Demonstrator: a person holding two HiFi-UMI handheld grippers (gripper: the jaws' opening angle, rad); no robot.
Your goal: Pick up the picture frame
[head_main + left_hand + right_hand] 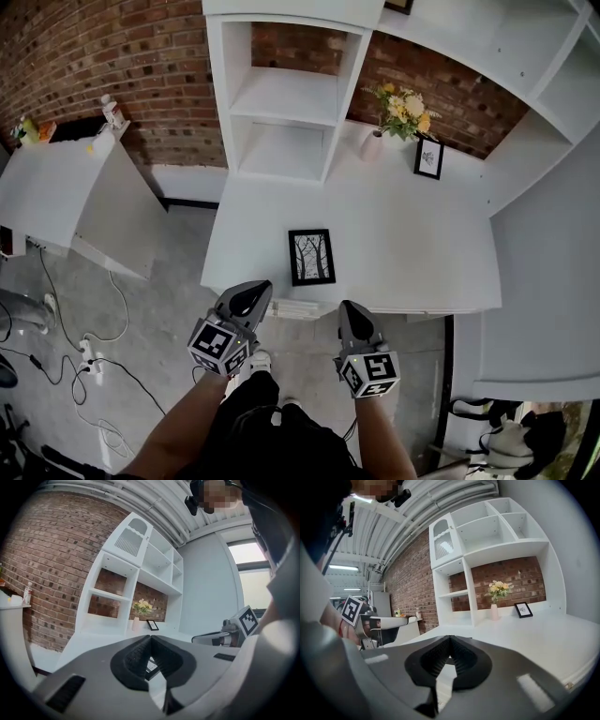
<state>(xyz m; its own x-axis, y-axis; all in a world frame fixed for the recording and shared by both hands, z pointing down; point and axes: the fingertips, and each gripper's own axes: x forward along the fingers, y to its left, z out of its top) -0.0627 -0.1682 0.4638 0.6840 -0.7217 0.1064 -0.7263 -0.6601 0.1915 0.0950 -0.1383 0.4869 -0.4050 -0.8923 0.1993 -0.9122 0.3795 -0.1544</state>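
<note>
A black picture frame (311,256) with a tree print lies flat on the white desk (412,244), close to its front edge. Part of that frame (151,666) shows through the gap below the left gripper's jaws. My left gripper (255,291) hovers just off the desk's front edge, to the frame's lower left, and its jaw tips meet with nothing between them. My right gripper (351,311) sits level with it, to the frame's lower right, also shut and empty. A smaller frame (428,157) stands upright at the back, and the right gripper view shows it (523,610) too.
A pink vase of yellow flowers (401,111) stands beside the small frame, against the brick wall. A white shelf unit (286,94) rises at the desk's back left. Another white table (56,183) stands to the left, with cables (94,361) on the floor. The desk wraps round on the right (544,281).
</note>
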